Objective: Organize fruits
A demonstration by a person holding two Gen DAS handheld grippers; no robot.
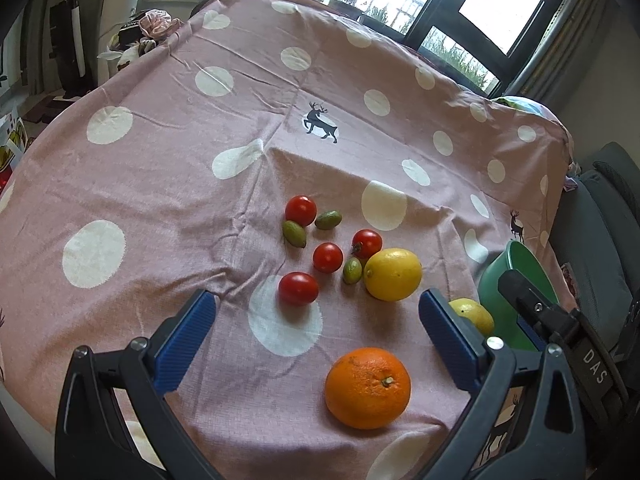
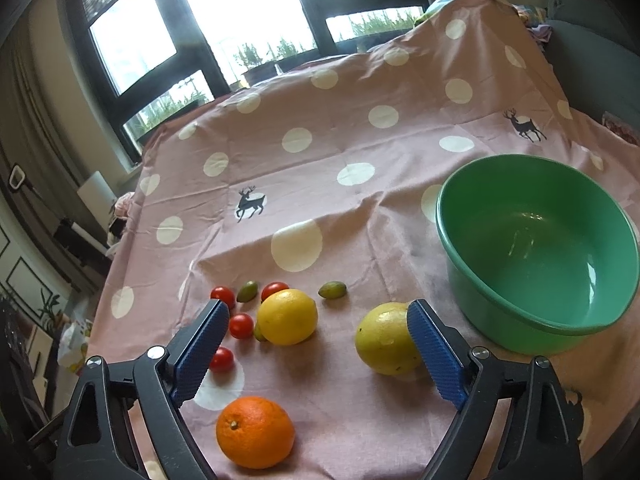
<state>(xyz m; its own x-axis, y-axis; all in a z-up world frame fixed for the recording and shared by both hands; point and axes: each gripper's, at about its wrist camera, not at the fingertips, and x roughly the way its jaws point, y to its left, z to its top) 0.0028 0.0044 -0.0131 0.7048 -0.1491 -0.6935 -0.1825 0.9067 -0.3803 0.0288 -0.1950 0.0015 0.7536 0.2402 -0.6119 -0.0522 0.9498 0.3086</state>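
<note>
Fruits lie on a pink dotted tablecloth (image 1: pixel 160 168). An orange (image 1: pixel 367 387) (image 2: pixel 255 432) lies nearest. A lemon (image 1: pixel 393 274) (image 2: pixel 287 317) sits beside several red tomatoes (image 1: pixel 298 289) (image 2: pixel 241 325) and small green fruits (image 1: pixel 328 220) (image 2: pixel 332 290). A second, yellow-green lemon (image 2: pixel 384 338) (image 1: pixel 474 314) lies by the green bowl (image 2: pixel 536 248) (image 1: pixel 516 276), which is empty. My left gripper (image 1: pixel 316 344) is open above the cloth, the orange between its jaws' line. My right gripper (image 2: pixel 316 356) is open; its right finger overlaps the yellow-green lemon.
Windows (image 2: pixel 240 8) stand behind the table. A grey sofa (image 1: pixel 608 216) is at the right edge. Clutter (image 1: pixel 152 28) sits beyond the table's far left corner. The right gripper's body (image 1: pixel 560 320) shows in the left wrist view by the bowl.
</note>
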